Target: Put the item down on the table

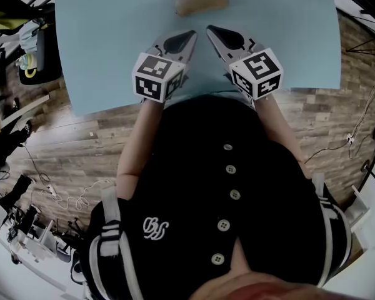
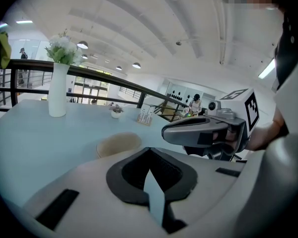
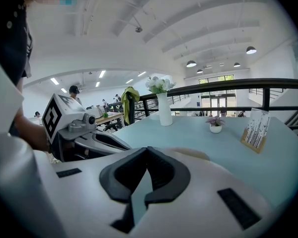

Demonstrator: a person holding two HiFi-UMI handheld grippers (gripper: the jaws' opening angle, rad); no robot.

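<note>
While left hand-held gripper (image 1: 189, 36) and right hand-held gripper (image 1: 214, 31) sit clenched, empty, at the tabletop (image 1: 106, 55) near edge, tan item (image 1: 202, 0) lies just ahead, untouched.

No legible word or number found; white looped emblem (image 1: 155, 227) on black garment (image 1: 194, 167), behind left tool (image 1: 191, 35): curled letters, cannot tell which; marker cubes (image 1: 157, 75) on left tool and right tool (image 1: 210, 29): black-white square patterns, no characters; card stand (image 3: 257, 130) on tabletop (image 3: 213, 148), ahead-right of right tool: print too small.
</note>
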